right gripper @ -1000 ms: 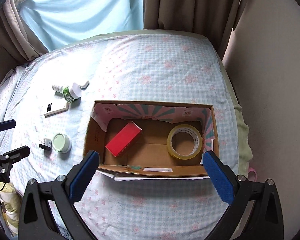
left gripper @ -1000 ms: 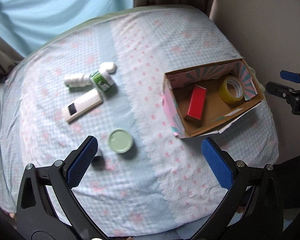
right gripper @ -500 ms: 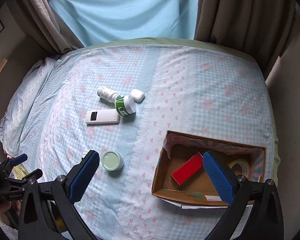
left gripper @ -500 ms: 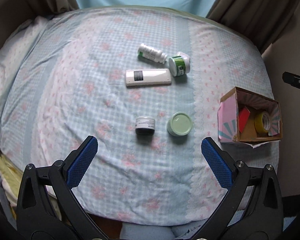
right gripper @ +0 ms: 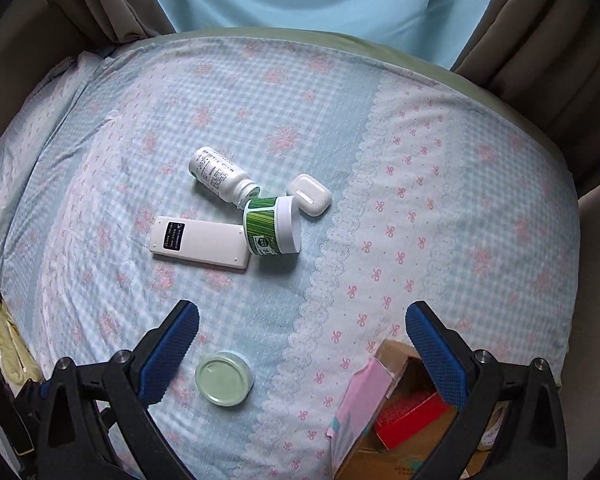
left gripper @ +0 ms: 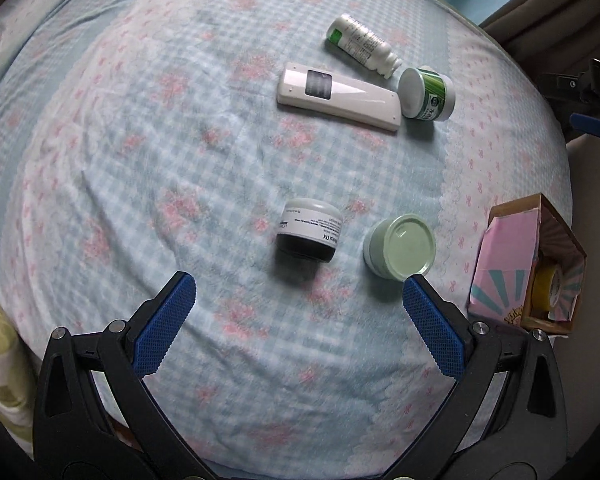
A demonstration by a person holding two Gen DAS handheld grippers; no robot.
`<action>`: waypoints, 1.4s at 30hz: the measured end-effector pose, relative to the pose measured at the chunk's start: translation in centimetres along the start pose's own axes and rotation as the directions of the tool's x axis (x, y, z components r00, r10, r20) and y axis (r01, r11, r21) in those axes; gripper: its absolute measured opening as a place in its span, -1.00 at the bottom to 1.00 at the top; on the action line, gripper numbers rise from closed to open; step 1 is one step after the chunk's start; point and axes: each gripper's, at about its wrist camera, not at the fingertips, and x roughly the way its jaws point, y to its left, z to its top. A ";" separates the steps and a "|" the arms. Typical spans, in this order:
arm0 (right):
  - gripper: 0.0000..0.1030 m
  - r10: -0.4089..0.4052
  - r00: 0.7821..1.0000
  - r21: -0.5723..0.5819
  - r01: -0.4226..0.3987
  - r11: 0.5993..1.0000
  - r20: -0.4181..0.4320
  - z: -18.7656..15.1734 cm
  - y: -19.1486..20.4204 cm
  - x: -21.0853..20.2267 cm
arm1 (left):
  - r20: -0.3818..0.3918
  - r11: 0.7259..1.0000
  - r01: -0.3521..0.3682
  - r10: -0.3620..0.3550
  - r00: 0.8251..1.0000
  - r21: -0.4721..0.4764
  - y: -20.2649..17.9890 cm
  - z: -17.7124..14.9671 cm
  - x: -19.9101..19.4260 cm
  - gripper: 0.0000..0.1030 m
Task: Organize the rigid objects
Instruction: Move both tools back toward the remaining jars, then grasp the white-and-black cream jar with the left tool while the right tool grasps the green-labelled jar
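Observation:
My left gripper is open and empty above the bed, just short of a small white-and-black jar and a pale green jar. Farther off lie a white remote, a white bottle and a green-labelled tub. My right gripper is open and empty; ahead lie the remote, the bottle, the tub and a white earbud case. The green jar sits between its fingers. The cardboard box holds a red box.
The bed wears a blue checked sheet with pink flowers. The box stands at the bed's right edge and holds a yellow tape roll. Curtains hang behind the bed. A wall is at the right.
Both grippers have swung left, away from the box and toward the loose items. The left one has come closer to the two jars. Both stay open.

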 end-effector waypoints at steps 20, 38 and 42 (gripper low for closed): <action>0.78 -0.070 0.992 -0.010 0.069 0.998 -0.105 6.0 2.0 15.5 | -0.029 0.998 -0.056 0.056 0.998 0.020 -2.0 1.8 12.0 0.71; 0.22 -0.064 0.991 0.010 0.065 0.998 -0.119 6.1 1.6 19.4 | 0.012 0.988 -0.122 0.122 0.992 0.090 -4.1 2.6 14.4 0.11; 0.06 -0.072 0.992 -0.005 0.072 0.997 -0.108 6.4 2.5 19.9 | 0.022 0.989 -0.118 0.116 0.993 0.093 -4.0 1.8 13.7 0.11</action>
